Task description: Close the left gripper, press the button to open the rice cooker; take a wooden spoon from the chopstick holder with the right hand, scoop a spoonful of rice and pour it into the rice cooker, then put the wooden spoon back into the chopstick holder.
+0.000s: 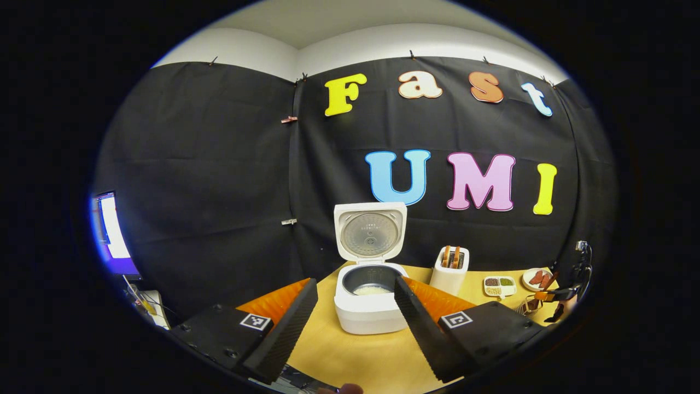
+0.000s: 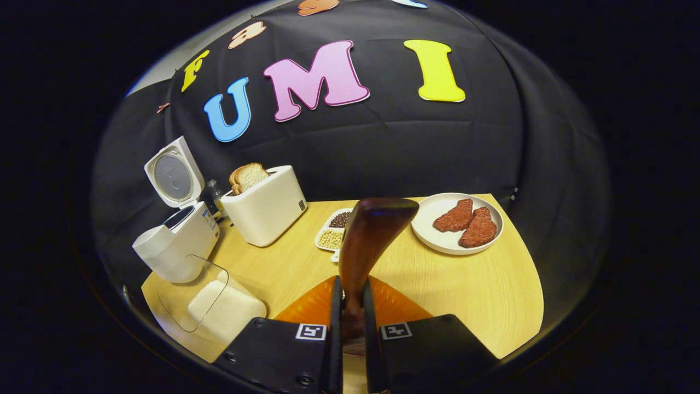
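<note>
Two fingers of right claw (image 2: 350, 306) pinch wooden spoon (image 2: 372, 235) (upright).

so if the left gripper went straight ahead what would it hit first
Most likely the rice cooker: it sits dead ahead between the open left gripper's fingers, lid up. Bare table lies before it; depth is hard to judge.

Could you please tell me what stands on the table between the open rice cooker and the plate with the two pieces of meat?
In the right gripper view, the toaster and the divided dish stand between rice cooker and plate.
</note>
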The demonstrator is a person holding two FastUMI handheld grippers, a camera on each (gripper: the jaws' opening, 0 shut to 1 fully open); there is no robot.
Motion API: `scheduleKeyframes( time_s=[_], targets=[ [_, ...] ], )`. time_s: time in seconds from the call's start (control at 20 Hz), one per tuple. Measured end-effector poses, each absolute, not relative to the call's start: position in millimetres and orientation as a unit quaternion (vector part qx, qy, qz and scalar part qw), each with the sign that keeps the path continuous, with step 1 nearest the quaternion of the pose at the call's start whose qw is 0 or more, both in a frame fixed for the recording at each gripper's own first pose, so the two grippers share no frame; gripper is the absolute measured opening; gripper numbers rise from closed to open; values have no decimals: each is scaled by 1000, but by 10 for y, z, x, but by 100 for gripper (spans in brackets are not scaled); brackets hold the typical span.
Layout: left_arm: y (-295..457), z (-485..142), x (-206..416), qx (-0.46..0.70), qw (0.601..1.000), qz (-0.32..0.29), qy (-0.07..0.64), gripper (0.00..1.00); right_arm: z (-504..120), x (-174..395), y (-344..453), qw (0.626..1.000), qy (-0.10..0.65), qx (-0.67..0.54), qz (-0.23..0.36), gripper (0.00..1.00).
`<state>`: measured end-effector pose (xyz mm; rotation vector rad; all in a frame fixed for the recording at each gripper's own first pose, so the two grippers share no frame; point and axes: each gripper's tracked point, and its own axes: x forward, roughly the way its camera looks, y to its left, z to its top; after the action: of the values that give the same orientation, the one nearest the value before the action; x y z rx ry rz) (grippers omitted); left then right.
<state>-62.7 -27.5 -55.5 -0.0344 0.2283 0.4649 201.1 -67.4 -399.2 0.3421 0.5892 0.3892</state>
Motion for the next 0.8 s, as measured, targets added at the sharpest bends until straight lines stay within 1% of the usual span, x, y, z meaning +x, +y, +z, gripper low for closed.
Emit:
scheduleKeyframes(
  time_s=[0.2,0.25,0.3,0.35,0.65,0.8],
  targets=[
    [-233,-558,-644,-20,967,229,111,97,-3981,2002,-738,917,299,204,171,22],
    [-232,-572,-648,-22,968,226,110,97,-4002,2034,-710,913,303,215,167,14],
    [-221,-585,-642,-22,968,222,110,97,-3994,2028,-753,913,305,219,160,12],
    [-202,-604,-641,-22,969,218,111,97,-3912,2030,-776,912,302,228,159,12],
    [91,-675,-549,-34,975,191,107,97,-3054,2110,-956,940,221,216,143,12],
    [303,-644,-520,-40,978,178,96,97,-2589,1996,-895,948,187,216,139,12]
  ],
)
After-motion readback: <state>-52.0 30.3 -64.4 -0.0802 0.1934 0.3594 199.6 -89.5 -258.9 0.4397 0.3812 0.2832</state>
